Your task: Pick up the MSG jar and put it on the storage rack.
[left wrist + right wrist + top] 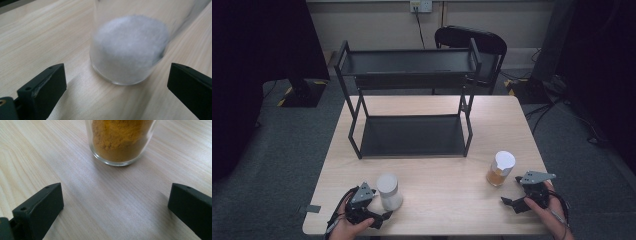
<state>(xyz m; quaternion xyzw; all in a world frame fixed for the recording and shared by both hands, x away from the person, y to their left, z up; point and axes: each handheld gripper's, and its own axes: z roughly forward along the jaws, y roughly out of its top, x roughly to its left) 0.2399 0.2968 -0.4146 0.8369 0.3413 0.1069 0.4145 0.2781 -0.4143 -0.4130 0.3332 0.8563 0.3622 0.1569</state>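
Note:
A glass jar of white powder (389, 191) (128, 51) stands near the table's front left. My left gripper (384, 216) (116, 85) is open just before it, the jar close ahead of the jaws and touching neither. A jar of orange-brown powder (501, 169) (119, 141) with a white lid stands at the front right. My right gripper (511, 200) (115, 207) is open a little short of that jar, with bare table between its jaws.
A black two-level metal rack (412, 95) stands at the back middle of the wooden table (442, 200), both shelves bare. A black chair (482, 42) is behind it. Dark stands flank the table on the grey floor.

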